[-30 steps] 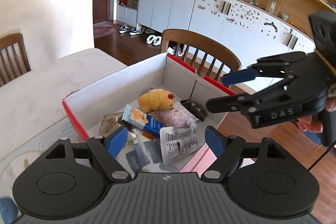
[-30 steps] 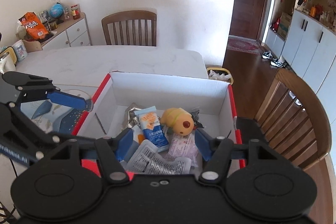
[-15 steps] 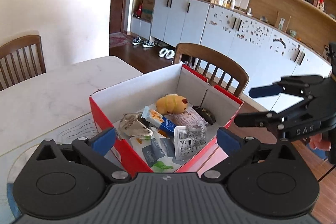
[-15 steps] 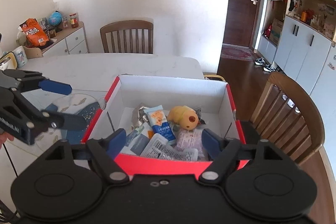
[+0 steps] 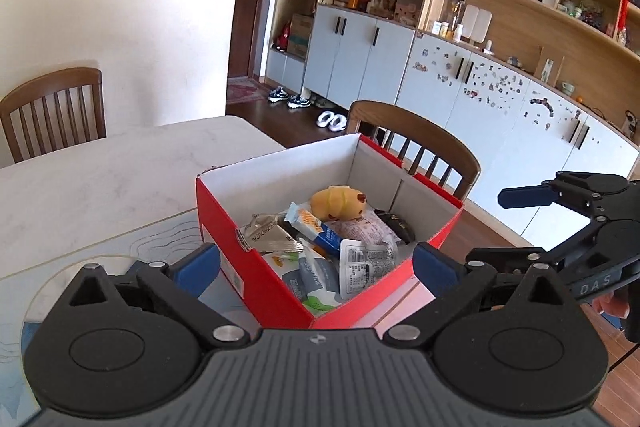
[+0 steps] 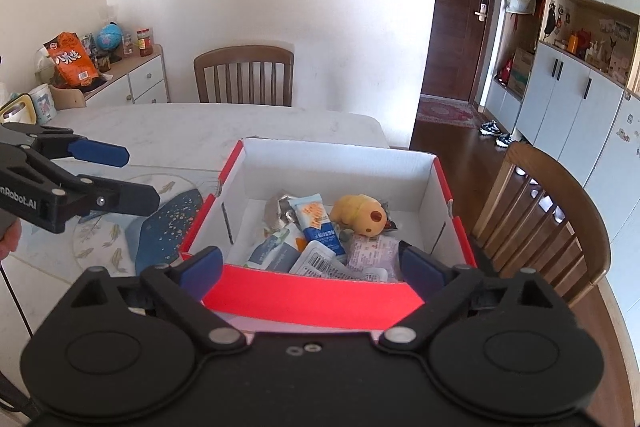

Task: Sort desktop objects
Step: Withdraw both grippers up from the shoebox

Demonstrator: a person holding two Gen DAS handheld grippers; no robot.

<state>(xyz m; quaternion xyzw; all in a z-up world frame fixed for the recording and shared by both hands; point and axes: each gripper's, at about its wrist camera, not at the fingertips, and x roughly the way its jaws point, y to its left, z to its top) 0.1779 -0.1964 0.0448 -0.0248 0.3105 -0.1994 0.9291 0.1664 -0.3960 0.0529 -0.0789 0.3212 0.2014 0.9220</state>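
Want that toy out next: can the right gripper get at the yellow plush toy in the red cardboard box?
Probably yes: the yellow plush toy lies uncovered atop the packets, the red cardboard box is lidless, and the right gripper, jaws opening, holds nothing.

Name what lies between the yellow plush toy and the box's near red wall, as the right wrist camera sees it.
Packets: a blue-and-orange packet, a pink packet and a white barcoded pack lie between the yellow plush toy and the near red wall.

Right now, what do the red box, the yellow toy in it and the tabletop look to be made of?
Red box: likely cardboard, glossy red outside, matte white inside; thin folded walls with creased corners.
Yellow toy: probably soft rubber or foam; smooth, rounded, slightly shiny, though plush cannot be excluded.
Tabletop: looks like marble or a stone-look slab; pale, faintly veined, polished.
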